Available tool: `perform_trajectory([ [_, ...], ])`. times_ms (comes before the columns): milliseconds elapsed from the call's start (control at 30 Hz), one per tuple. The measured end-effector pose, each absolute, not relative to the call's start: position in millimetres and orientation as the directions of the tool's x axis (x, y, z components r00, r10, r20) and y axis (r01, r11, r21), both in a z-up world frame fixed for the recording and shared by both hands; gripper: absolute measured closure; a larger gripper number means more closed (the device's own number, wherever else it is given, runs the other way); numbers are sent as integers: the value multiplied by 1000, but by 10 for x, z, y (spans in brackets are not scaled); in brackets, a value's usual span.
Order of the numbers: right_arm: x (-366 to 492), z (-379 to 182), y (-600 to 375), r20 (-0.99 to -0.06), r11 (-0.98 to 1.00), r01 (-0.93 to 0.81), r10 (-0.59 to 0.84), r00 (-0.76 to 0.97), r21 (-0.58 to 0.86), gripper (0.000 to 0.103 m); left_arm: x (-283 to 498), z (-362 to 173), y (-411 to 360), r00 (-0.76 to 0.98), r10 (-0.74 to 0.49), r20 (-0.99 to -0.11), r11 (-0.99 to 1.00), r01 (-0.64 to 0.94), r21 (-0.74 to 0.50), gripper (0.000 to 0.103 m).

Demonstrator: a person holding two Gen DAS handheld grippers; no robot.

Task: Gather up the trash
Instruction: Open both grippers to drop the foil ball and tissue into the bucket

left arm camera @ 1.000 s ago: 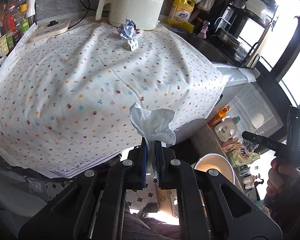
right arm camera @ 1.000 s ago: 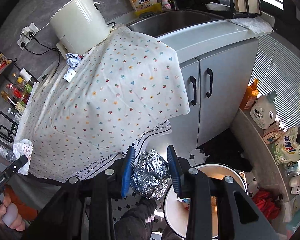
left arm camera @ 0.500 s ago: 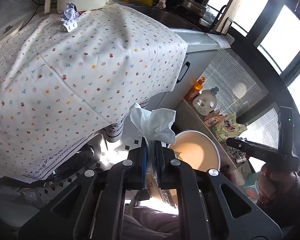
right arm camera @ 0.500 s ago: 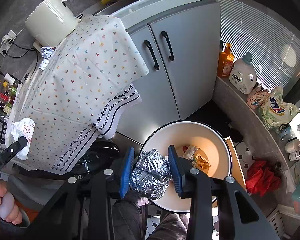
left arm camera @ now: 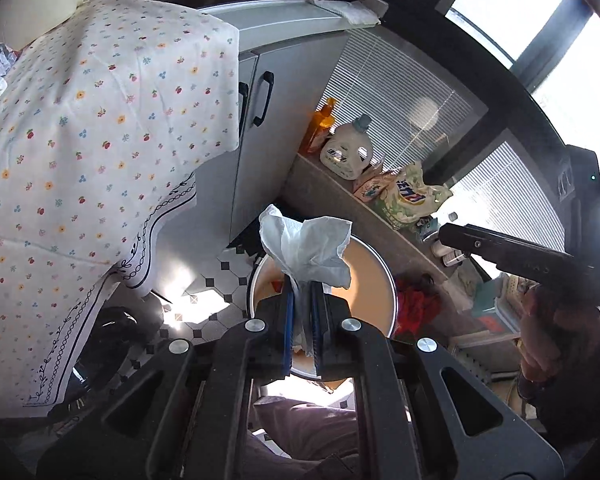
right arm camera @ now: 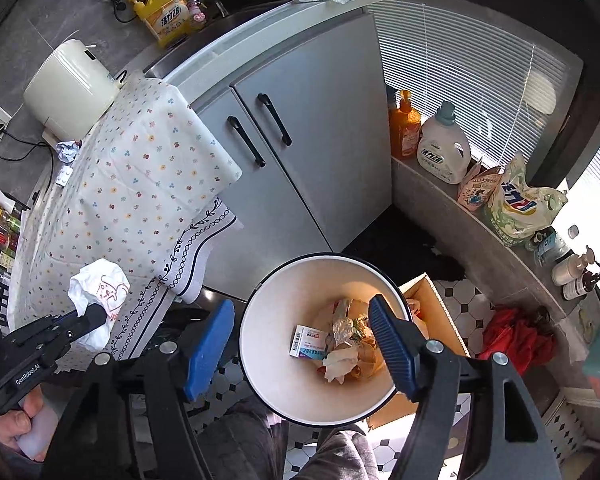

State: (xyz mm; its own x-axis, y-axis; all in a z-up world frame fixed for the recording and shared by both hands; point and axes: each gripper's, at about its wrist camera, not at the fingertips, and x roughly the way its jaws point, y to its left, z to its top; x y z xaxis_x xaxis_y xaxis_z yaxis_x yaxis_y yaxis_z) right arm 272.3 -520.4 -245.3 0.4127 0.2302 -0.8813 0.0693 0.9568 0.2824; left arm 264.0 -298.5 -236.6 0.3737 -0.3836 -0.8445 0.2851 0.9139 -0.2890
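The cloth (right arm camera: pixel 140 184), white with a small floral print, drapes a counter from 9 to 11 o'clock in the right wrist view; one corner hangs down beside the grey cabinet (right arm camera: pixel 300 168) with two black handles at 12 o'clock. A cream appliance (right arm camera: pixel 66 88) stands on the cloth's far edge at 10 o'clock, with a crumpled paper (right arm camera: pixel 68 151) and a blister pack (right arm camera: pixel 63 176) just in front of it.

The bin (right arm camera: pixel 268 360), white and round, stands on the tiled floor at centre, directly below the right gripper (right arm camera: pixel 300 344). It contains a small printed box (right arm camera: pixel 308 341), a foil piece (right arm camera: pixel 342 326) and mixed wrappers.

The right gripper points down over the bin; its jaws are opening, with nothing between the blue pads. In the left wrist view its black body appears at 3 o'clock, gripped by a hand (left arm camera: pixel 556 336).

The left gripper (left arm camera: pixel 302 320) is clenched on a tissue (left arm camera: pixel 306 248), white and crumpled, which fans out above the pads. In the left wrist view the tissue lies over the near rim of the bin; in the right wrist view it appears at 8 o'clock, to the left of the bin, in front of the cloth.

Detergent bottles (right arm camera: pixel 444 148) and a soap bag (right arm camera: pixel 520 204) line a ledge at 2 o'clock.
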Motion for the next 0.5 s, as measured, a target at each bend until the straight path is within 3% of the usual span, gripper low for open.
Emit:
perform_trajectory([
  [333,2453,-2324,-5853,-869,927,227,166,467,299,34,2779,-2510,-3643,245,-450,-859,848,420,-324,94],
  [433,2373,-2321,-5981,-868,918,261,149,474,300,34,2779,-2532,-3760,216,-465,-858,829,446,-337,81],
  [500,2340,-2329,-6047,-869,912,281,139,475,300,34,2765,-2528,-3790,219,-462,-860,826,460,-326,64],
])
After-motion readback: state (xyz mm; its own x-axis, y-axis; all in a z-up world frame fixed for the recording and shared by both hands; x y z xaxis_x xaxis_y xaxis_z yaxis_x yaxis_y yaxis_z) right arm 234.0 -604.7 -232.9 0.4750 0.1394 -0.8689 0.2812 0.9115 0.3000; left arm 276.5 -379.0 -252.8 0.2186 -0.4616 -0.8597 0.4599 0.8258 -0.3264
